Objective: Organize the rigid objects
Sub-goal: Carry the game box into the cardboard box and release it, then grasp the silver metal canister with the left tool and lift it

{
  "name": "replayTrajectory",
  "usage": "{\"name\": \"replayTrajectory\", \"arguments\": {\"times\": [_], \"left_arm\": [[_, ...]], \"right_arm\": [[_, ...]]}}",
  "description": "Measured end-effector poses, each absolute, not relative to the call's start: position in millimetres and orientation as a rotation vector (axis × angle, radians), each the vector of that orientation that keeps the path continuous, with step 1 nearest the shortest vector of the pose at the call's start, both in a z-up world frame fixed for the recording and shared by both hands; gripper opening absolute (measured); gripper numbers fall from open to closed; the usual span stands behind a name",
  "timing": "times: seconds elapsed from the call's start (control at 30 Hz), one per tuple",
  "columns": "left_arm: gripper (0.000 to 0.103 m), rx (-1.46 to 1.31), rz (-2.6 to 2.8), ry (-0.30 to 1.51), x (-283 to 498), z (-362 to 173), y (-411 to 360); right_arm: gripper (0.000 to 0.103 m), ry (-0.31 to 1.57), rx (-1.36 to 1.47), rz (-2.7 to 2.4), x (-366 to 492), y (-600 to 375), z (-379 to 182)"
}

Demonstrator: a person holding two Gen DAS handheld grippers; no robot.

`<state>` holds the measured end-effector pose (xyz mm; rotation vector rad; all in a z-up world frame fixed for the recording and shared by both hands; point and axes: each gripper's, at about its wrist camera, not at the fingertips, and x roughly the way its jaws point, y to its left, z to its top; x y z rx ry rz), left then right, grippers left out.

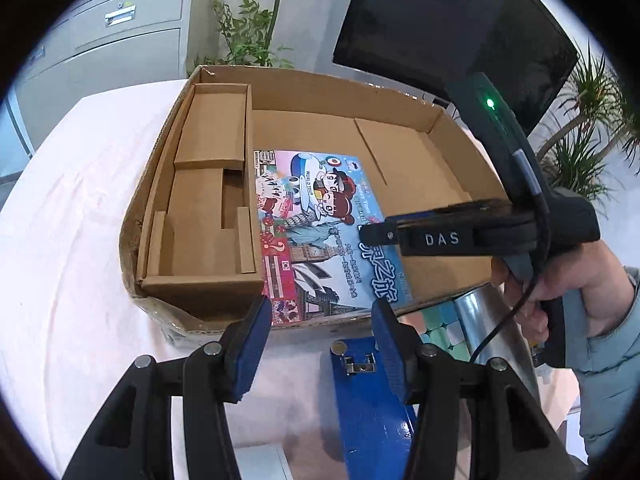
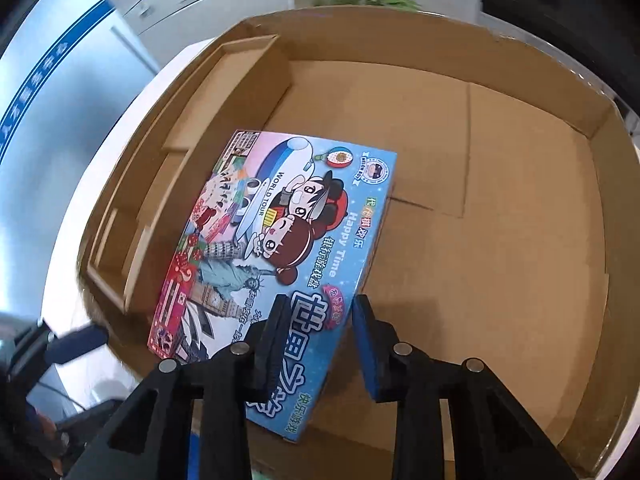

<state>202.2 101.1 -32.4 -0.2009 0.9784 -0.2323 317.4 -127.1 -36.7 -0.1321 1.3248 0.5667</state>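
A colourful game box (image 1: 320, 224) with cartoon children and a plane lies flat inside a large open cardboard box (image 1: 400, 96), beside its inner cardboard divider (image 1: 208, 184). My left gripper (image 1: 320, 320) is open and empty, held above the table just outside the box's near wall. My right gripper (image 2: 318, 312) is open, its fingers spread over the near edge of the game box (image 2: 280, 240) inside the cardboard box (image 2: 520, 240). The right gripper also shows in the left wrist view (image 1: 384, 234), over the game box.
A blue flat object (image 1: 368, 400) lies on the white tablecloth (image 1: 72, 280) under my left gripper. A silvery cylinder (image 1: 492, 328) and pastel blocks (image 1: 440, 324) sit right of it. A dark monitor (image 1: 452, 28), plants and grey cabinets (image 1: 116, 20) stand behind.
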Motion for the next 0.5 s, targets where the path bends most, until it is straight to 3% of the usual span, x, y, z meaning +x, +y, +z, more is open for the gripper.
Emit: {"name": "replayTrajectory", "arguments": {"times": [0.07, 0.17, 0.23, 0.27, 0.3, 0.37, 0.5], "left_arm": [[0.050, -0.190, -0.216, 0.977, 204, -32, 102], [0.050, -0.195, -0.197, 0.966, 205, -28, 106], [0.051, -0.184, -0.187, 0.924, 196, -15, 105], [0.056, -0.167, -0.178, 0.898, 190, -8, 103], [0.068, -0.141, -0.166, 0.859, 180, 6, 96], [0.089, -0.159, -0.175, 0.824, 165, 19, 90], [0.089, -0.311, -0.353, 0.897, 151, 17, 68]], "right_arm": [[0.031, 1.340, -0.108, 0.570, 319, -134, -32], [0.039, 1.339, -0.006, 0.582, 319, -154, -15], [0.079, 1.205, 0.040, 0.533, 295, -197, 24], [0.088, 1.111, 0.063, 0.502, 279, -220, 50], [0.100, 1.046, 0.086, 0.481, 262, -243, 69], [0.103, 0.982, 0.112, 0.446, 222, -281, 93], [0.099, 1.045, 0.112, 0.503, 133, -303, 83]]}}
